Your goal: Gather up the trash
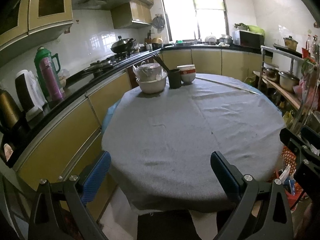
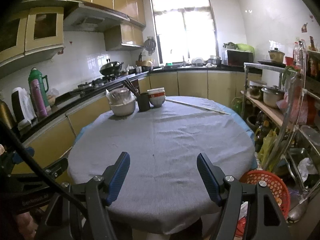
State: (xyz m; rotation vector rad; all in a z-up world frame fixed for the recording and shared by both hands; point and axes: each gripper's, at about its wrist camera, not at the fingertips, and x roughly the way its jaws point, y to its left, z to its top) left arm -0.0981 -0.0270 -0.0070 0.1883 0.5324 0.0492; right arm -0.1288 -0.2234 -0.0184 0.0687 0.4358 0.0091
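While both grippers, left gripper and right gripper, hover spread and empty over the table's near edge, no trash shows on it. Crumpled white paper on the right rack looks light, soft; pinch anywhere.

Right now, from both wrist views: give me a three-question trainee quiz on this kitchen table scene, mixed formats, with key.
1. True or false: the right gripper has something between its fingers.
2. Multiple choice: the dark chopstick holder stands (A) between the covered bowl and the stacked red-banded bowls, (B) alone at the near edge of the table, (C) on the counter.
3. Fill in: the basket beside the table on the right is ____ in colour.

Key: 1 false, both grippers stand open and empty, the left gripper too; 2 A; 3 orange-red.
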